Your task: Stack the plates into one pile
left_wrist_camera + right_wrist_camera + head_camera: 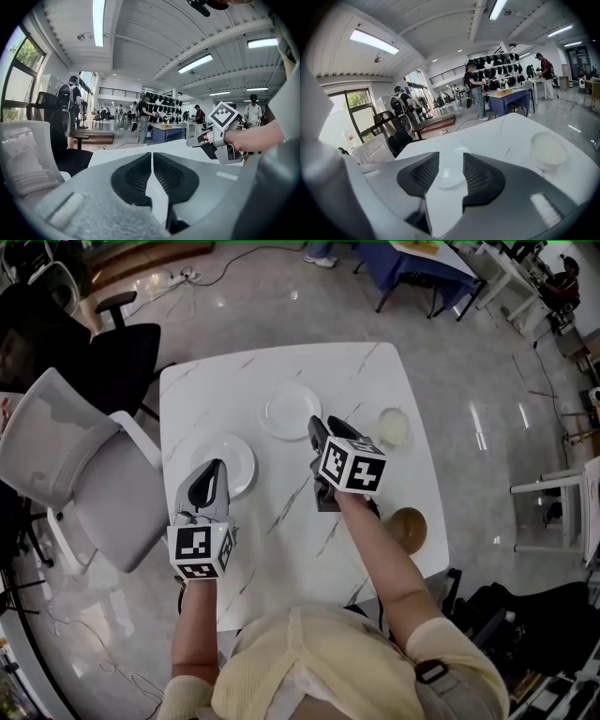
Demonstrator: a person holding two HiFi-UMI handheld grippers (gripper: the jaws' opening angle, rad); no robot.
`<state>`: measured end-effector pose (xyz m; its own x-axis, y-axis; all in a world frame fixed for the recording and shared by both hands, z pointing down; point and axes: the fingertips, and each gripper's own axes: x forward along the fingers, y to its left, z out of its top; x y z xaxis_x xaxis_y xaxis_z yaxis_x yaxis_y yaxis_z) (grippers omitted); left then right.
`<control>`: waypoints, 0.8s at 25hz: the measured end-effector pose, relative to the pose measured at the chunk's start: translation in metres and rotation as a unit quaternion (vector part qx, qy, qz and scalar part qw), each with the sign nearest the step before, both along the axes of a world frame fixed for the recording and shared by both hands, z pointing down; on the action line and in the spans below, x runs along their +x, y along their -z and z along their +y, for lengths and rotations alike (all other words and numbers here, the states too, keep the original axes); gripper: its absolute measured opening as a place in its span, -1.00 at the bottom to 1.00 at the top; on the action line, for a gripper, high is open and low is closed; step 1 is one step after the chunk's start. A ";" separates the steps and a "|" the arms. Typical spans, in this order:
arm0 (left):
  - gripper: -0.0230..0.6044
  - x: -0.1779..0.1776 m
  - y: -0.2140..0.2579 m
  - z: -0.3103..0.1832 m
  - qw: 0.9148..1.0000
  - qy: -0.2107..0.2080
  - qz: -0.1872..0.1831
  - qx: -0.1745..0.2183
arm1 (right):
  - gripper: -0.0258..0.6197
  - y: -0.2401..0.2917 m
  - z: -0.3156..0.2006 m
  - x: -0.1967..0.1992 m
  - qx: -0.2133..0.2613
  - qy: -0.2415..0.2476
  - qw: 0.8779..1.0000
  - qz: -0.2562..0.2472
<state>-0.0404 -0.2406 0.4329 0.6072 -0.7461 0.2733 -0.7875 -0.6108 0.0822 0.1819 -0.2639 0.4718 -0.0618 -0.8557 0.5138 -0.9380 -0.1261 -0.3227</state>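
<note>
Two white plates lie apart on the white marble table (281,531). The far plate (290,411) is near the table's middle, and the near plate (228,463) is to its left. My left gripper (217,468) hovers over the near plate's front part with its jaws shut and nothing between them (151,155). My right gripper (318,427) is just right of the far plate's edge and stands open. In the right gripper view the far plate (449,174) shows ahead through the gap of the right gripper (450,157). Nothing is held.
A small whitish bowl (395,426) sits at the table's right (547,149), and a brown bowl (409,527) lies near the front right edge. A grey chair (66,451) and a black office chair (127,357) stand left of the table.
</note>
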 end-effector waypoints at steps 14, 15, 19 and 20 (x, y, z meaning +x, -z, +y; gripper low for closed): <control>-0.89 0.010 -0.018 -0.026 1.000 -0.002 -0.010 -0.009 | -0.46 -0.055 -0.026 0.023 -0.058 -0.030 0.998 0.010; -0.89 0.010 -0.020 -0.027 1.000 -0.003 -0.012 -0.010 | -0.46 -0.058 -0.027 0.023 -0.061 -0.032 0.998 0.011; -0.89 0.011 -0.027 -0.032 1.000 -0.003 -0.013 -0.017 | -0.46 -0.068 -0.032 0.025 -0.074 -0.033 0.997 0.013; -0.89 0.013 -0.028 -0.032 1.000 -0.004 -0.012 -0.017 | -0.46 -0.069 -0.033 0.026 -0.077 -0.034 0.996 0.014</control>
